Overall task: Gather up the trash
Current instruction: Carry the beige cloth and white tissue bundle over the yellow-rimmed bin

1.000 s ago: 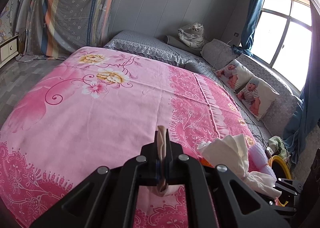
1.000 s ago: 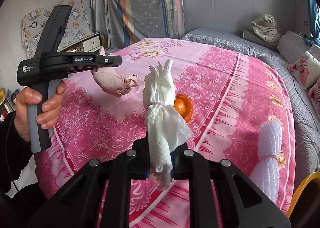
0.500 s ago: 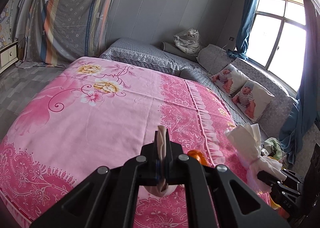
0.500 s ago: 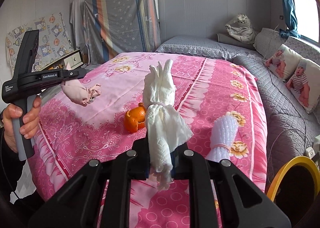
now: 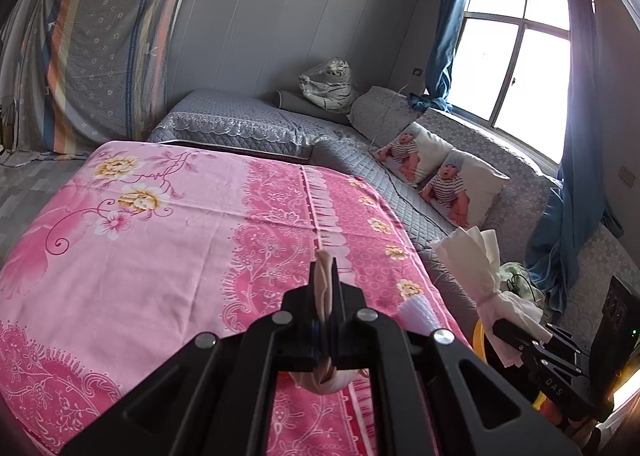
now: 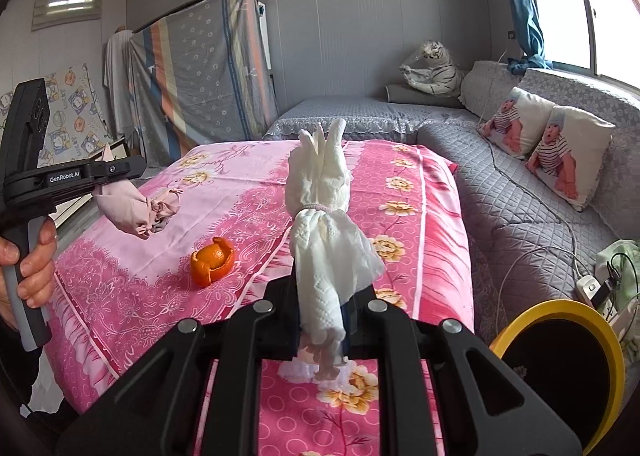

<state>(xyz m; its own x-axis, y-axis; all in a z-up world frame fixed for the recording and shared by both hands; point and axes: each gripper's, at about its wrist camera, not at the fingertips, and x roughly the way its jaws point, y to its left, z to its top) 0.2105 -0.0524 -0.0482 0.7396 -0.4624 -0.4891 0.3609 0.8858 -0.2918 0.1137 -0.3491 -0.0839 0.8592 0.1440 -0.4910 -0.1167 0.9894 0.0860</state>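
My left gripper [image 5: 326, 296] is shut on a crumpled beige-pink wad [image 5: 325, 376], held above the pink bedsheet [image 5: 160, 248]. In the right wrist view that wad [image 6: 136, 207] hangs from the left gripper [image 6: 116, 171], which a hand holds at the left. My right gripper [image 6: 322, 320] is shut on a white tissue bundle [image 6: 320, 191] tied with a band, standing upright. An orange peel [image 6: 212, 260] lies on the sheet. A second white tissue roll [image 5: 418, 314] lies near the bed's edge. A yellow-rimmed bin [image 6: 560, 352] is at the lower right.
A grey quilted sofa bed [image 6: 500, 191] with two baby-print pillows [image 6: 548, 143] runs along the right, under the window. A power strip and cables [image 6: 592, 288] lie beside the bin. A draped wardrobe [image 6: 200, 71] stands at the back.
Both grippers have swung to the right and risen with their loads still held. The yellow bin has come into the right wrist view, and the orange peel has slid to the left.
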